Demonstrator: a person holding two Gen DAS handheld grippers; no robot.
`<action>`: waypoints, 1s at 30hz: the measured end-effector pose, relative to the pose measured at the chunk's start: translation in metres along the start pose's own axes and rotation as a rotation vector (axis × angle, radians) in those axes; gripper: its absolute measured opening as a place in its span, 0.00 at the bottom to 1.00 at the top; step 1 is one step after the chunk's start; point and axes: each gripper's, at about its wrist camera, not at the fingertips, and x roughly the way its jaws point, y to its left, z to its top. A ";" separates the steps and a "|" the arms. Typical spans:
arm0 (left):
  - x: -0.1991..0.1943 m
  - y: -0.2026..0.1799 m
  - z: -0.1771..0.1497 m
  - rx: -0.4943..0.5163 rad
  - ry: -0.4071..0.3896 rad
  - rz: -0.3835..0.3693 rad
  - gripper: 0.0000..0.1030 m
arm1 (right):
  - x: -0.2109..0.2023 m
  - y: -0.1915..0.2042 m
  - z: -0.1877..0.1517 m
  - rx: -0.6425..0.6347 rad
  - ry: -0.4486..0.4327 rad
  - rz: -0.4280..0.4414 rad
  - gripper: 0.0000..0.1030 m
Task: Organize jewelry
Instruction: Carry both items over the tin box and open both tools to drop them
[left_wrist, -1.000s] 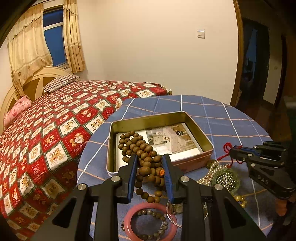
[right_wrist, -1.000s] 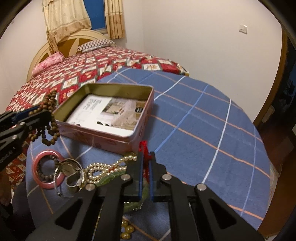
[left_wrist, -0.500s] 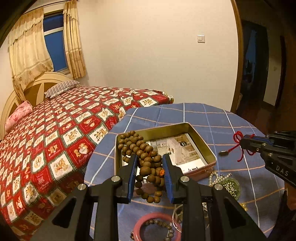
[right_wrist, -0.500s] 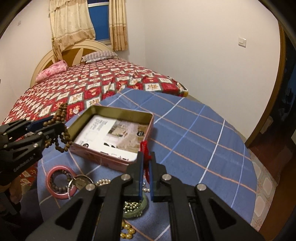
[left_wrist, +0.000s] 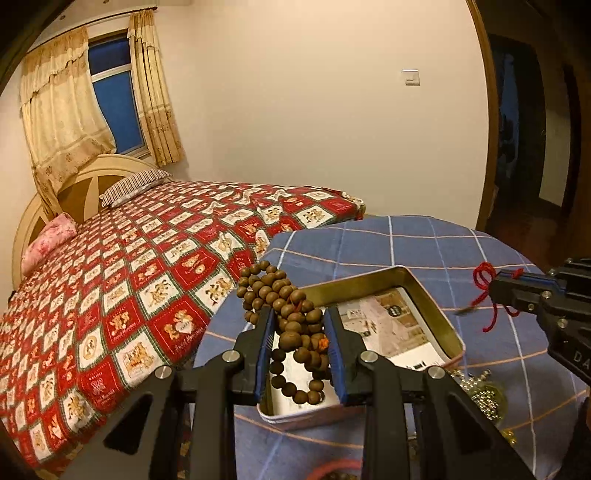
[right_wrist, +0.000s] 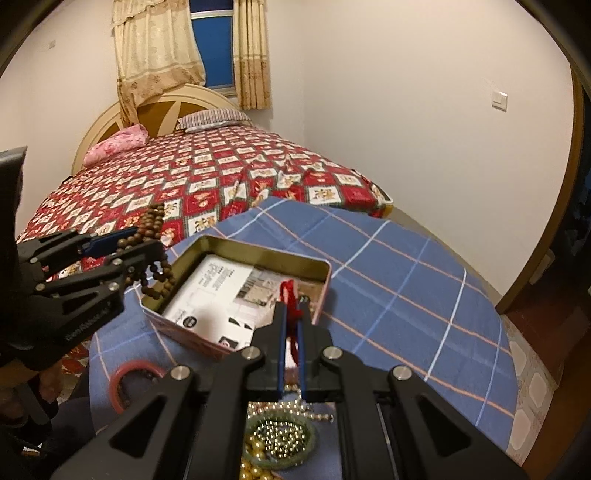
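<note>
My left gripper (left_wrist: 299, 314) is shut on a brown wooden bead string (left_wrist: 291, 321), which hangs above the near left corner of the open metal tin (left_wrist: 439, 317). The same string (right_wrist: 155, 254) shows in the right wrist view over the tin (right_wrist: 317, 266). My right gripper (right_wrist: 291, 314) is shut on a red cord (right_wrist: 290, 295), held above the tin's near right side. In the left wrist view that gripper (left_wrist: 495, 291) is at the right with the cord (left_wrist: 484, 291) hanging from it. A printed card lines the tin.
On the blue checked tablecloth (right_wrist: 406, 280) near me lie a pink bangle (right_wrist: 125, 380), a green ring filled with small metallic beads (right_wrist: 280, 435), a pearl strand (right_wrist: 314, 410) and gold beads (right_wrist: 255, 469). A bed with a red patterned quilt (left_wrist: 129, 277) stands beside the table.
Both grippers have risen and moved over the tin. The bead string went from the table's near side to above the tin's corner. The red cord lifted off the table.
</note>
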 end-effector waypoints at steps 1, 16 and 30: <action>0.002 0.001 0.001 0.002 0.002 0.002 0.27 | 0.001 0.001 0.002 -0.003 -0.003 0.001 0.07; 0.045 0.009 0.014 0.026 0.050 0.040 0.27 | 0.028 0.005 0.030 -0.036 -0.011 0.006 0.07; 0.095 0.015 0.014 0.039 0.122 0.063 0.27 | 0.077 0.008 0.038 -0.039 0.048 0.008 0.07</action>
